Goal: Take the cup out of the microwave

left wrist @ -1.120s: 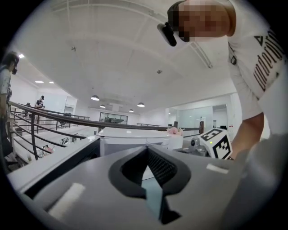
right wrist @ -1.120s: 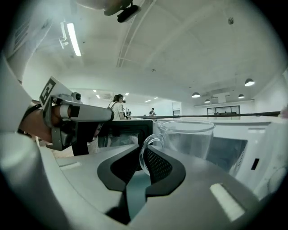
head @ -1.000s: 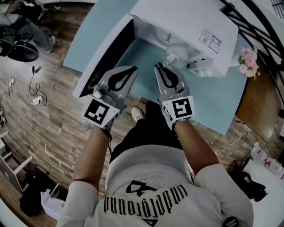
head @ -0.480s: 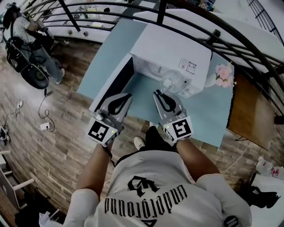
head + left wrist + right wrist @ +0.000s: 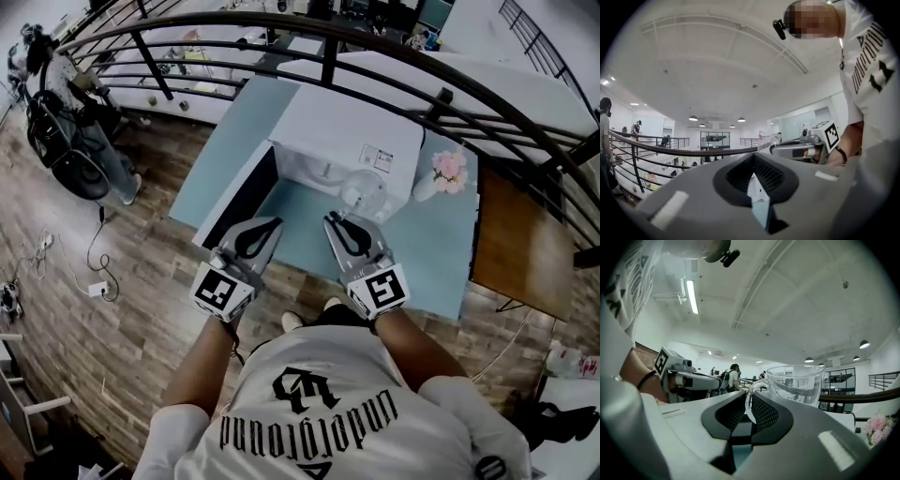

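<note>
Cup (image 5: 796, 380) in right gripper (image 5: 748, 401)

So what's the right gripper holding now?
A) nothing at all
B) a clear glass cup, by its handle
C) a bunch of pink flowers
B: in the right gripper view, the right gripper is shut on the handle of the clear glass cup.

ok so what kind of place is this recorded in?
Likely an open-plan office or lab on a mezzanine: a metal railing borders a large open hall, an office chair stands on wood-look flooring, and a white microwave sits on a pale blue table.
</note>
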Demonstrator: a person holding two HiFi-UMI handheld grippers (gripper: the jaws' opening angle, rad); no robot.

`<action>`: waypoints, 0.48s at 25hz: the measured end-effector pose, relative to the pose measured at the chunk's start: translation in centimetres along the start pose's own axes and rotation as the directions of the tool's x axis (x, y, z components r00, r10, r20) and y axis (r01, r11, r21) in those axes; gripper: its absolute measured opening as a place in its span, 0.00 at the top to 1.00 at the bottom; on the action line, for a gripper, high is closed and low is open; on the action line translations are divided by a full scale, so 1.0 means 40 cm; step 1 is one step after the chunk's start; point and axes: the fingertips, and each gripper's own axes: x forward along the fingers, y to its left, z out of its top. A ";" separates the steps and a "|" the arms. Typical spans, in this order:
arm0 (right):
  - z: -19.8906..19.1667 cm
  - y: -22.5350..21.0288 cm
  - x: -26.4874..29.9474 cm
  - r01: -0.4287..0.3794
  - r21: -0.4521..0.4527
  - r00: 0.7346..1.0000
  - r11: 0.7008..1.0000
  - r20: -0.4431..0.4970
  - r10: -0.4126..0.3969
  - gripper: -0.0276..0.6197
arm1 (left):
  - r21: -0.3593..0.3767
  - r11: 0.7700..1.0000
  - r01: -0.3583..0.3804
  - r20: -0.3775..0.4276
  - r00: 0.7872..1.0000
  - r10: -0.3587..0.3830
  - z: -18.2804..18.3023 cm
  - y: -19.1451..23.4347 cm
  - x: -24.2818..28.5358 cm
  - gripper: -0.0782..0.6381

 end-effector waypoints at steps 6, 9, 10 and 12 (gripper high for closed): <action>0.054 -0.011 -0.090 -0.013 -0.013 1.000 1.000 0.025 0.013 0.89 | 0.034 0.999 -0.011 0.013 1.000 0.010 0.055 -0.068 0.008 0.82; 0.077 -0.024 -0.144 -0.025 -0.018 0.999 1.000 0.041 0.026 0.89 | 0.044 0.999 -0.026 0.011 1.000 0.026 0.078 -0.115 0.022 0.82; 0.082 -0.031 -0.164 -0.031 -0.016 0.999 0.999 0.044 0.031 0.89 | 0.043 0.999 -0.033 0.011 0.999 0.033 0.082 -0.133 0.027 0.82; 0.088 -0.043 -0.205 -0.045 -0.013 0.998 0.999 0.044 0.046 0.89 | 0.042 0.998 -0.047 0.013 0.999 0.046 0.089 -0.173 0.041 0.82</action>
